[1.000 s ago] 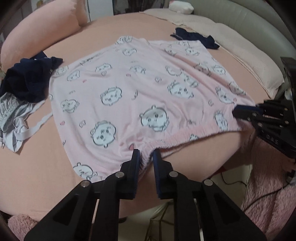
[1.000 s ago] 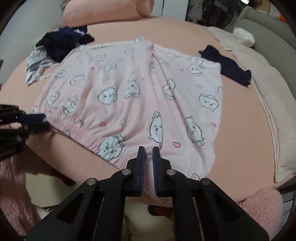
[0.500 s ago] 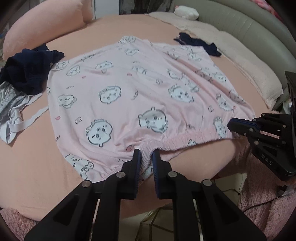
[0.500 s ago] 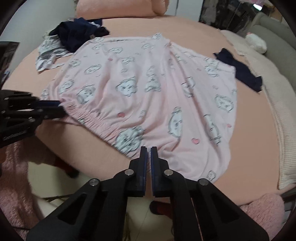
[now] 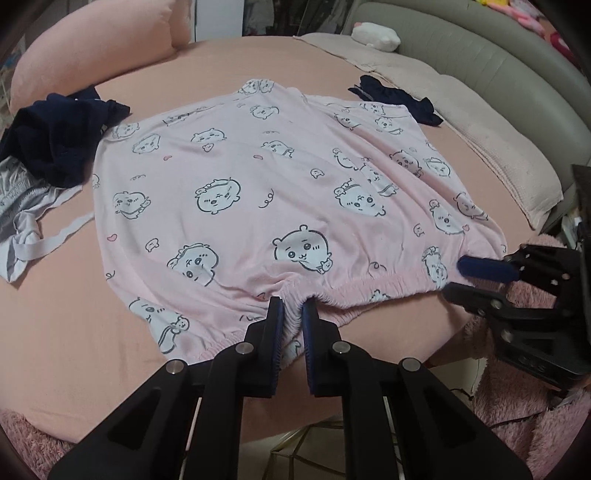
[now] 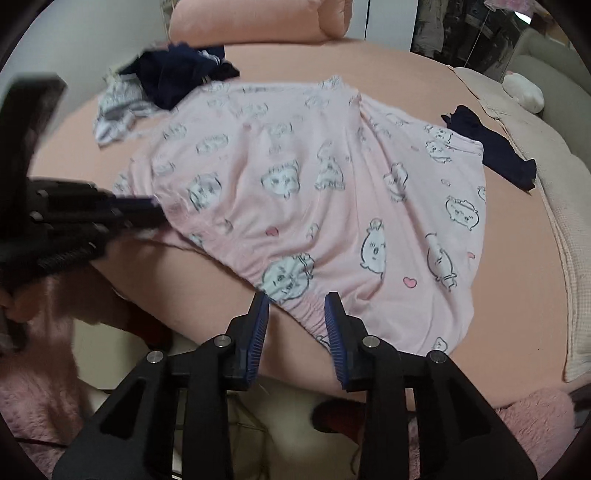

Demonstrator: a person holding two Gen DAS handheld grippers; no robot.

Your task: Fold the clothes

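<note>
Pink pyjama shorts printed with cartoon faces lie spread flat on the round pink bed, the elastic waistband at the near edge. My left gripper is shut on a bunched piece of that waistband; it also appears at the left in the right wrist view. My right gripper is opening. The waistband lies between its blue pads, which stand apart from the cloth. From the left wrist view the right gripper shows at the waistband's right end with its fingers parted.
A navy garment heap and a grey-white striped piece lie at the shorts' far left. A small navy garment lies at the far right by a beige blanket. Beyond are a pink pillow and a white plush toy. Fluffy pink rug lies below the bed edge.
The right gripper's jaws have spread from pinched together to apart, freeing the waistband. The left gripper keeps its grip and place.
</note>
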